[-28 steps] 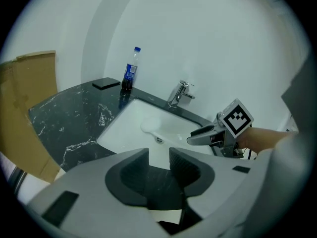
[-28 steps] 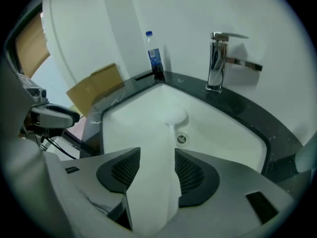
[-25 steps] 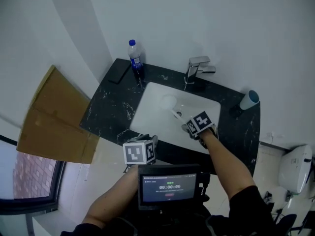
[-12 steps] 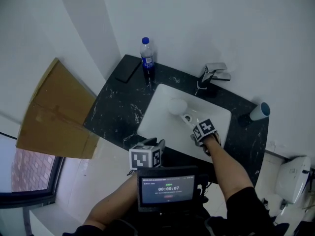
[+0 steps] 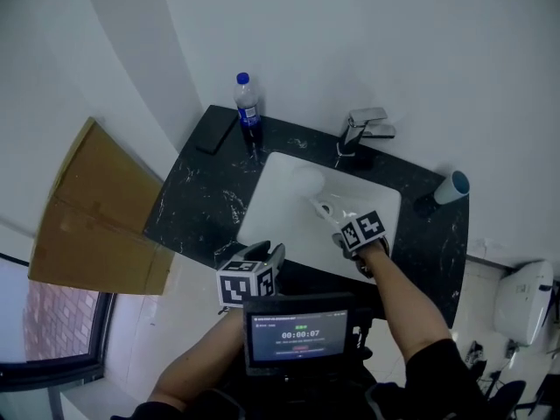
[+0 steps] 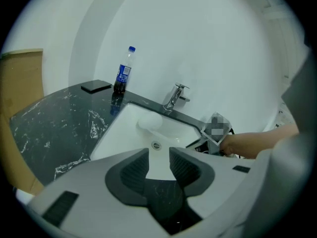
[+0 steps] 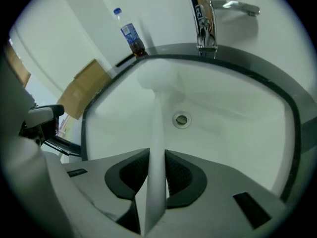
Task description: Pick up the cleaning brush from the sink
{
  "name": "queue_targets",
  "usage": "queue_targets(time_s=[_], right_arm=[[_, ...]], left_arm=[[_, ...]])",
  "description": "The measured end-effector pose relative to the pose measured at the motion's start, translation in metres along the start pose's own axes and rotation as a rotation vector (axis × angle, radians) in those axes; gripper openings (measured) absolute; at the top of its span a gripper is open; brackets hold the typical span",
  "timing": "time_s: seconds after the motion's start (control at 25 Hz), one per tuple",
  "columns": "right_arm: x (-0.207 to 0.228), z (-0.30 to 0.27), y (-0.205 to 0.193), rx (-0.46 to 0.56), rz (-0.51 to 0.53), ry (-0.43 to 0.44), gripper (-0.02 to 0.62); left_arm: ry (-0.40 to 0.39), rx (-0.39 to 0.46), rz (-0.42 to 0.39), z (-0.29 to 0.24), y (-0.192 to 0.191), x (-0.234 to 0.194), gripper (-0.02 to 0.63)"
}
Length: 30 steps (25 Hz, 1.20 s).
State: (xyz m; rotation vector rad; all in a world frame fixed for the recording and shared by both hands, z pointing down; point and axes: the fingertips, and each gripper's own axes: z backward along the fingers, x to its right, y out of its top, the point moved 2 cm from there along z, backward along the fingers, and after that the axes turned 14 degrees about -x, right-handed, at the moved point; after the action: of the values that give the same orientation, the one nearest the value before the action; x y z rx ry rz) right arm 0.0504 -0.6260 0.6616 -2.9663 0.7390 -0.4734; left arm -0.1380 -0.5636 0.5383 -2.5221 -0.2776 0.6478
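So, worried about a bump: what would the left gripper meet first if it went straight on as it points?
Probably the sink, just short of its drain; the left gripper is open and empty. Depth is unclear.

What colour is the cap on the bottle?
Blue. The cap on the bottle shows best in the left gripper view.

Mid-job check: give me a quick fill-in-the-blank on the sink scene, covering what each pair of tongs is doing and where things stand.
1. The right tongs, closing, have the cleaning brush's ____ between them.
2. The left tongs stand open with ____ between them.
3. In the head view, the bottle stands on the counter to the ____ of the faucet.

Missing words: handle; nothing; left.
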Motion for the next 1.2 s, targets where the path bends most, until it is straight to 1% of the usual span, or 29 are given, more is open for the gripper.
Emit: queue_targets(time_s=[0.04,0.12,0.2,0.24,0.28,0.44,0.48,0.52,0.56,0.64,0.68,0.84,0.92,1.04,1.2], right_arm=[[-0.003,0.010,-0.002,0.029,0.009,0.004,0.074],[-0.009,0.032,-0.008,0.087,0.027,0.006,0.074],[-0.013,0.055,-0.016,0.142,0.043,0.002,0.074],[-0.016,0.065,-0.022,0.164,0.050,-0.004,0.074],[-0.018,0.074,-0.028,0.182,0.058,-0.013,0.074],[-0.029,0.104,-0.046,0.253,0.079,-0.040,0.074],[-0.032,0.110,-0.050,0.276,0.077,-0.038,0.074],[-0.035,0.117,-0.054,0.299,0.075,-0.036,0.074],[-0.038,0.125,-0.058,0.324,0.076,-0.038,0.074],[-0.044,0.141,-0.067,0.380,0.081,-0.052,0.074],[-0.048,0.150,-0.072,0.412,0.084,-0.063,0.074],[-0.076,0.193,-0.087,0.560,0.091,-0.113,0.074],[-0.095,0.214,-0.098,0.644,0.079,-0.128,0.074],[-0.124,0.245,-0.113,0.759,0.058,-0.176,0.074],[-0.166,0.269,-0.134,0.895,0.016,-0.225,0.074]], left_arm=[[-0.001,0.009,-0.004,0.002,0.001,0.004,0.146],[-0.003,0.023,-0.017,0.005,0.004,0.014,0.114],[-0.004,0.041,-0.045,0.011,0.007,0.028,0.115],[-0.006,0.049,-0.061,0.014,0.007,0.036,0.113],[-0.007,0.054,-0.076,0.017,0.005,0.045,0.095],[-0.017,0.058,-0.125,0.027,-0.004,0.070,0.085],[-0.021,0.060,-0.128,0.028,-0.006,0.074,0.061],[-0.025,0.061,-0.130,0.029,-0.009,0.078,0.059],[-0.028,0.065,-0.135,0.031,-0.010,0.083,0.042],[-0.032,0.082,-0.164,0.037,-0.012,0.091,0.021],[-0.035,0.094,-0.181,0.041,-0.013,0.095,0.008],[-0.072,0.160,-0.233,0.065,-0.011,0.105,0.006],[-0.085,0.203,-0.273,0.084,-0.011,0.109,0.006],[-0.103,0.269,-0.332,0.116,-0.012,0.111,0.006],[-0.151,0.348,-0.421,0.157,-0.018,0.107,0.006]])
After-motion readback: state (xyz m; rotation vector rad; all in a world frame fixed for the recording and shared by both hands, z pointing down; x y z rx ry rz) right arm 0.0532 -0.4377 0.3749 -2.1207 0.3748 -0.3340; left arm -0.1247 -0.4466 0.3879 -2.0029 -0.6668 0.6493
